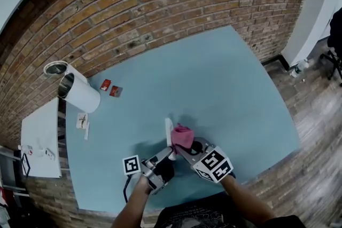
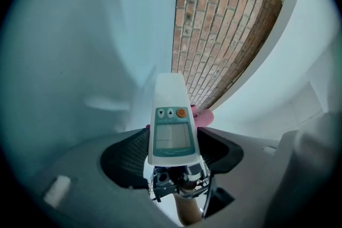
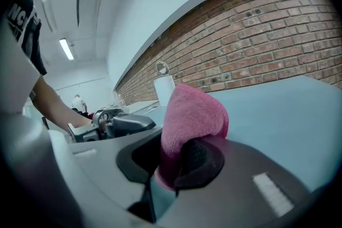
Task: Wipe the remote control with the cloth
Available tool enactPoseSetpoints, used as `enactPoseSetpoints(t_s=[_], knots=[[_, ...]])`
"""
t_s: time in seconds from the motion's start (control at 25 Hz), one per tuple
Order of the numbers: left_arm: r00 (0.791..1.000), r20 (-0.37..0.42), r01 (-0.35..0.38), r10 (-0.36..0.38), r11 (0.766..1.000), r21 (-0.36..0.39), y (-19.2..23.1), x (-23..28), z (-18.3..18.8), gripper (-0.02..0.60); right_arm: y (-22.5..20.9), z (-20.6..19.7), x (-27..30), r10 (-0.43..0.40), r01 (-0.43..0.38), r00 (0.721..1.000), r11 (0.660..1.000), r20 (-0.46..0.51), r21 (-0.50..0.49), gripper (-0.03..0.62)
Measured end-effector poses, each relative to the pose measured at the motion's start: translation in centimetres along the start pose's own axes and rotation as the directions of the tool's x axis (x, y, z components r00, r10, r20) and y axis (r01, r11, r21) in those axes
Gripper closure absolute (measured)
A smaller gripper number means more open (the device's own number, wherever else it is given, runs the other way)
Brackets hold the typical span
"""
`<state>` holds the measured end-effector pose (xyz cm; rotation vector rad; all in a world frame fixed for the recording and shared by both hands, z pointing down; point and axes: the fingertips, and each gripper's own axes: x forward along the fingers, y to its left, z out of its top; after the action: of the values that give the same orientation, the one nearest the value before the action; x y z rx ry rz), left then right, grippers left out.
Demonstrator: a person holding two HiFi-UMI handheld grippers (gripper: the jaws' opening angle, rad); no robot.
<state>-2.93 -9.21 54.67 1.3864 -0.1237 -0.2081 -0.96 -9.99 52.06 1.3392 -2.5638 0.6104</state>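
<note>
Blue table (image 1: pixel 230 83) spreads below. White remote control (image 2: pixel 171 125), clamped at its lower end by the left gripper (image 2: pixel 172 155), is held above the near edge; the right gripper (image 3: pixel 179 160) pinches the pink cloth (image 3: pixel 195 112) just beside it. Best stroke lengthwise, pressing lightly, with the remote control braced.

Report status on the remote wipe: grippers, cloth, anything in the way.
Left hand-held gripper shut on remote control. Right hand-held gripper shut on pink cloth, beside the remote's top. White cylinder far left, not in the way.
</note>
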Motion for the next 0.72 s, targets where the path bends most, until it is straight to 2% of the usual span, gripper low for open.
enactPoseSetpoints(t_s=[0.24,0.48,0.72], knots=[[0.995,0.093,0.026,-0.025,1.0,-0.006,-0.6,0.2,1.0,0.296,1.2,0.7,-0.6,-0.027,0.027,1.0,1.0,0.004,-0.009,0.53],[0.979,0.189,0.073,-0.072,0.997,0.0,-1.7,0.2,2.1,0.296,2.5,0.8,-1.4,-0.07,0.07,0.997,0.997,0.017,0.026,0.53],[0.965,0.249,0.081,-0.083,0.997,0.017,-2.1,-0.2,3.1,0.296,4.2,1.3,-1.5,-0.09,0.09,0.996,0.996,0.02,0.023,0.53]])
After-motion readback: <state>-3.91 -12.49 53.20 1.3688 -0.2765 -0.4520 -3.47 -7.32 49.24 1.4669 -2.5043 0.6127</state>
